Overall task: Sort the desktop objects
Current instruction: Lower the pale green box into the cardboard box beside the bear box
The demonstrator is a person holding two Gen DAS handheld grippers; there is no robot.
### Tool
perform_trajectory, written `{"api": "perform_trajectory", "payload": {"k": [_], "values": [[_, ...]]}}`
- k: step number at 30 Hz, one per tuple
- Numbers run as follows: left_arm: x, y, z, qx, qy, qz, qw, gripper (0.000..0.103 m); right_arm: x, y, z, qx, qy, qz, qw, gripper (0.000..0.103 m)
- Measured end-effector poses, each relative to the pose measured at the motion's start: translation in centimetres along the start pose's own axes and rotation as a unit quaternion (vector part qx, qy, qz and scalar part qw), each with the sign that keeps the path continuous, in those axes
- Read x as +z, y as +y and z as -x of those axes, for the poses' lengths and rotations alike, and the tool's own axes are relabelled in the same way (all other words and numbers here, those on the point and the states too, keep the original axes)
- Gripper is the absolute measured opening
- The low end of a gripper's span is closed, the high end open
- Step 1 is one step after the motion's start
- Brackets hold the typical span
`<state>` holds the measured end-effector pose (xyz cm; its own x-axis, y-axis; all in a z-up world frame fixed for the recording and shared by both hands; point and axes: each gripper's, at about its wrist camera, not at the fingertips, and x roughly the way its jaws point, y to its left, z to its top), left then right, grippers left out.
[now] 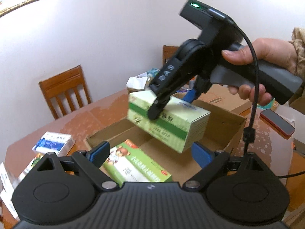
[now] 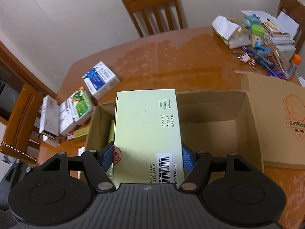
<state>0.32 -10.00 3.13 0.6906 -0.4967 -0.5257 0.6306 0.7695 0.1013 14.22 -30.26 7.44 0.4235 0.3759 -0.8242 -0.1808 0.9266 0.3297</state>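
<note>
My right gripper (image 2: 147,157) is shut on a pale green medicine box (image 2: 146,131), its blue pads pressing both long sides. The left wrist view shows that same green box (image 1: 171,122) hanging tilted over the open cardboard box (image 1: 219,131), with the right gripper (image 1: 171,99) clamped on it from above. Another green-and-white medicine box (image 1: 137,164) lies flat inside the carton. My left gripper (image 1: 150,154) stands open and empty at the carton's near rim. From the right wrist view, the carton (image 2: 211,122) shows bare floor to the right of the held box.
Several more medicine boxes (image 2: 76,106) lie left of the carton, a blue-and-white one (image 2: 100,79) among them. Pens, clips, a jar and papers (image 2: 263,43) crowd the table's far right. A red phone (image 1: 277,121) lies right of the carton. Wooden chairs (image 2: 154,9) ring the table.
</note>
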Motion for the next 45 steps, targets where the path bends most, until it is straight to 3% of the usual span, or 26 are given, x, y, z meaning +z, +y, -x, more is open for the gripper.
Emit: {"api": "perform_trajectory", "payload": {"k": [20, 45], "values": [[0.8, 1.4, 1.2, 0.013, -0.015, 0.043, 0.9989, 0.092, 0.0, -2.5, -5.1, -0.036, 0.043, -0.041, 0.998, 0.074], [0.0, 2.4, 0.7, 0.031, -0.001, 0.067, 0.9973, 0.092, 0.6, -2.0, -9.4, -0.055, 0.075, -0.042, 0.995, 0.074]]}}
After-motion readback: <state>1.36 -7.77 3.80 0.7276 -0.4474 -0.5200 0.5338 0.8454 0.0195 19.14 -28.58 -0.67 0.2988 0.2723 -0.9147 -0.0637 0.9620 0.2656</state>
